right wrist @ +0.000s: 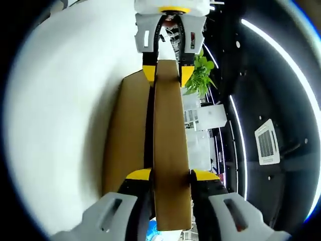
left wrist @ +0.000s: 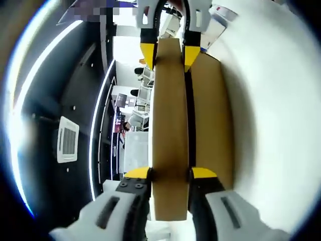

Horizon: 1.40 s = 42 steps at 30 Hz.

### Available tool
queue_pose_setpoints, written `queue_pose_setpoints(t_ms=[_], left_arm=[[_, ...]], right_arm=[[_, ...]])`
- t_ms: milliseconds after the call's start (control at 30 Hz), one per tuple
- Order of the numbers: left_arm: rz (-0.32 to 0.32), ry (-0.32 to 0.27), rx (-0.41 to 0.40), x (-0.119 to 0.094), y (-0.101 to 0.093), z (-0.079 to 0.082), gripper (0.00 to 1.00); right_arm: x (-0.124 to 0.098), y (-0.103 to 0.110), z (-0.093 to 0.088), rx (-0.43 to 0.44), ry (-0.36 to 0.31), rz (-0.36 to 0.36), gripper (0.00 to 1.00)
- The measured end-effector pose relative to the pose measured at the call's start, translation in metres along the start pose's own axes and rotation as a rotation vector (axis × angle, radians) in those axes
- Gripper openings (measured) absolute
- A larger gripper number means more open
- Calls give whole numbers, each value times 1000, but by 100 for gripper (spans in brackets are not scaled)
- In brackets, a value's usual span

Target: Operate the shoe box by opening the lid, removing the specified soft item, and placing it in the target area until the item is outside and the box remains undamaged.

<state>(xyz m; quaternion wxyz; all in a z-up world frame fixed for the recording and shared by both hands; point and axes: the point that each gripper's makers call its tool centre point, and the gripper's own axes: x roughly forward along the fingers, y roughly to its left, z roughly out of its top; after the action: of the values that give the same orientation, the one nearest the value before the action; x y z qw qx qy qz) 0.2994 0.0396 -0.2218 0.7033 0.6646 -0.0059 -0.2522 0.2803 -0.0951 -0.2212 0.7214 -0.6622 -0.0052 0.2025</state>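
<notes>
Left gripper (left wrist: 169,173): nearest the lens in the left gripper view, your jaws are closed on the near end of the lid (left wrist: 170,130), yellow pads pressed to both faces of the cardboard panel.
Right gripper (right wrist: 169,174): same condition in the right gripper view; jaws clamped across the opposite end of the lid (right wrist: 170,145).
Cross-check: each view has the other gripper at the far end of the panel, pinching it between yellow tips. You hold the lid at both ends.
Lid: seen edge-on, tilted away from the box (left wrist: 213,115), with a dark gap between the two.
Box: brown cardboard, lying against the white counter (left wrist: 271,125). No tear or crease is visible on the parts in view.
Soft item: cannot be seen; the interior is hidden behind the lid.
Surroundings: dark ceiling with light strips and a vent (left wrist: 66,139); a green plant (right wrist: 199,75) beyond the box.
Step in hand: lid opening, judged partly done. Removal not yet begun.
Next move: swing the lid fully clear with both ends moving together so the panel does not twist. Then release one gripper to reach inside. Uneven pull risks creasing the hinge edge.
</notes>
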Motion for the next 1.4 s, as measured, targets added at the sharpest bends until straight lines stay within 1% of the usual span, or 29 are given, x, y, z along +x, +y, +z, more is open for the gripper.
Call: queue_pose_setpoints(t_ms=[33,100,233,267,300,467,533,600,700,800,867,900,1000,1033,1067,1133,1167,1200,1233,1300,1333,1400], left_arm=[[0,-2,11,-1,0,0,30],[10,-3,6,-1,0,1,30],[1,-3,12,-4,1,3,30],[0,-3,14,-5,1,4,30],[-18,0,20,-5,-1,3,30],[-50,0,15,-7,-3,5,30],[-77,1,-3,-9,-5,6,30],[-83,5,7,-9,-6,6,30],[-71,17,34,-8,-8,4,30],[-51,20,40,-7,-7,4,30],[-29,25,77,-7,-8,4,30],[-28,28,96,-7,-8,4,30],[-27,29,92,-8,-9,4,30],[-30,30,92,-8,-9,4,30],[-34,30,90,-9,-9,5,30],[-51,29,75,-10,-8,5,30],[-82,16,47,-13,-12,7,31],[-97,23,48,-13,-15,6,33],[-100,25,57,-14,-17,6,37],[-96,31,67,-12,-21,5,37],[-89,31,82,-11,-21,4,36],[-78,32,79,-11,-18,4,35]], right_arm=[[0,0,0,-3,4,-6,29],[-1,-1,0,10,-4,-10,29],[-2,-3,0,25,-8,1,29],[-3,-4,0,43,-11,10,29],[-2,-2,0,53,-13,20,29],[-4,0,0,87,-25,40,29],[-4,1,0,89,-25,46,29],[-4,2,0,84,-25,46,29],[-4,3,1,87,-28,44,29],[-4,3,1,85,-33,34,29],[-4,3,1,86,-39,31,29],[-4,3,1,86,-39,29,29],[-5,3,1,93,-40,35,30],[-5,3,1,94,-40,45,30],[-5,6,1,112,-41,63,30],[-6,5,1,116,-51,63,30],[-6,6,-1,112,-48,68,30],[-6,7,-1,113,-48,70,30],[-6,7,-1,110,-47,68,30],[-6,7,0,107,-45,67,30],[-6,7,0,107,-44,66,30],[-6,7,0,105,-45,63,30]])
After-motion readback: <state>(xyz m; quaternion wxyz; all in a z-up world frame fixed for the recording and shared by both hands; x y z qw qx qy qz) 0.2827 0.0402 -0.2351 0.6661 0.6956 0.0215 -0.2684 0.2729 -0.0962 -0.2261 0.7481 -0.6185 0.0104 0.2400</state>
